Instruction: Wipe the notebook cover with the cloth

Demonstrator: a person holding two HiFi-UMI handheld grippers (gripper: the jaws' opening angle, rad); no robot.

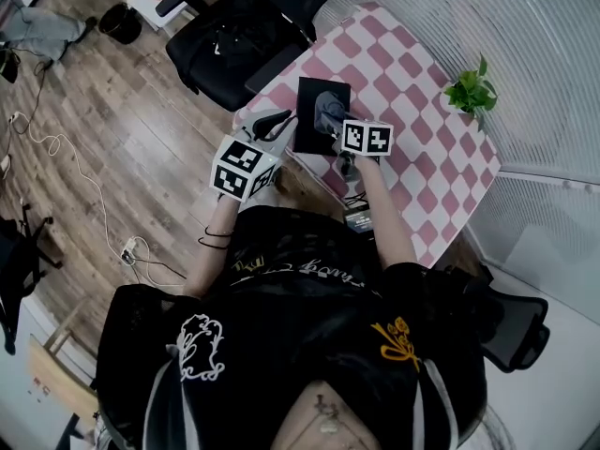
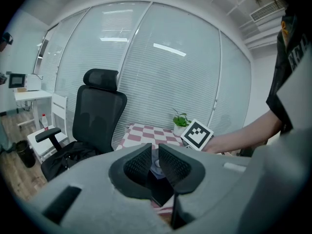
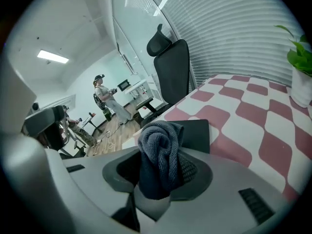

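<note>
A black notebook (image 1: 314, 94) lies near the table's left edge on the pink-and-white checked top (image 1: 412, 111). My right gripper (image 1: 334, 126) is shut on a bunched grey cloth (image 1: 328, 111), which sits over the notebook's right half. In the right gripper view the cloth (image 3: 158, 150) bulges up between the jaws, with the notebook (image 3: 197, 130) just beyond it. My left gripper (image 1: 281, 120) is at the notebook's left edge, jaws nearly together with nothing between them. In the left gripper view, the notebook (image 2: 158, 191) shows through the narrow gap of that gripper (image 2: 155, 161).
A small potted plant (image 1: 472, 92) stands at the table's far right edge. A black office chair (image 1: 234, 40) with a bag on it is by the table's left side. Cables lie on the wooden floor (image 1: 103, 148). A person (image 3: 105, 99) stands far off in the room.
</note>
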